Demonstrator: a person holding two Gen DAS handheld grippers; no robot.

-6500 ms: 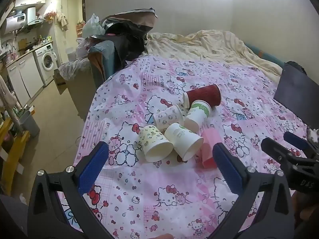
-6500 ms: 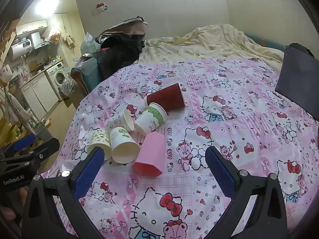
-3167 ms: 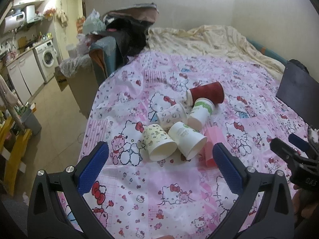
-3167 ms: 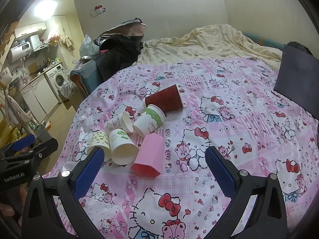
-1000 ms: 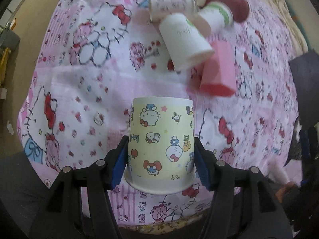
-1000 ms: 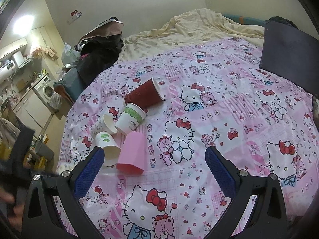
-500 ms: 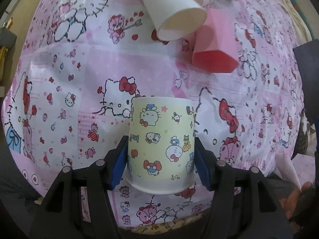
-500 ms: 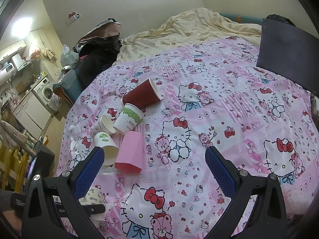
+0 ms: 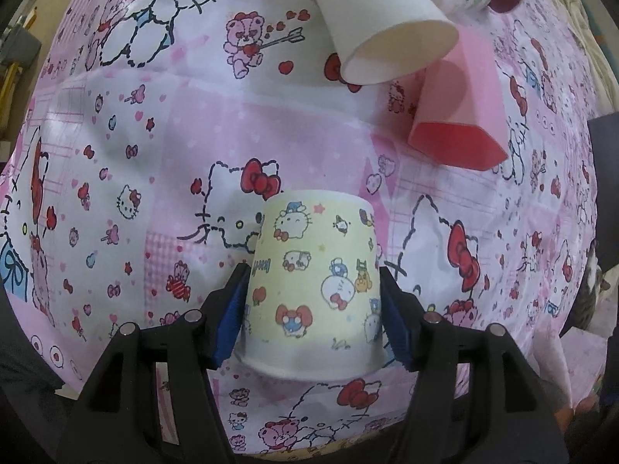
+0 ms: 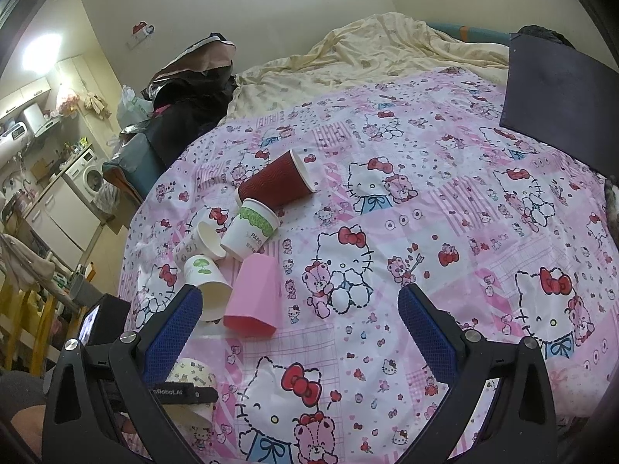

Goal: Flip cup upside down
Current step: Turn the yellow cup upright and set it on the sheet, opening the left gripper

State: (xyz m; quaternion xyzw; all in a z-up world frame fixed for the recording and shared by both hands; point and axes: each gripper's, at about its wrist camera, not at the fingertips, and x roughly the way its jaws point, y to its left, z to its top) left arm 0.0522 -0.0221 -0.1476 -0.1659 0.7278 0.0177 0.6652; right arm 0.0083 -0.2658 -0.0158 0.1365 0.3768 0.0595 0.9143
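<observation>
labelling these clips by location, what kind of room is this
Most likely a small studio flat, worked on the bed: a Hello Kitty bedspread with a rumpled cream quilt behind it, and a washing machine with kitchen cabinets at one side.

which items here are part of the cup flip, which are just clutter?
In play:
- cartoon-print cup, mouth down, held in the left tool

Lying about:
- white cup, on its side
- pink cup, on its side
- green-banded cup
- dark red cup
- right tool, open, holding nothing
</observation>
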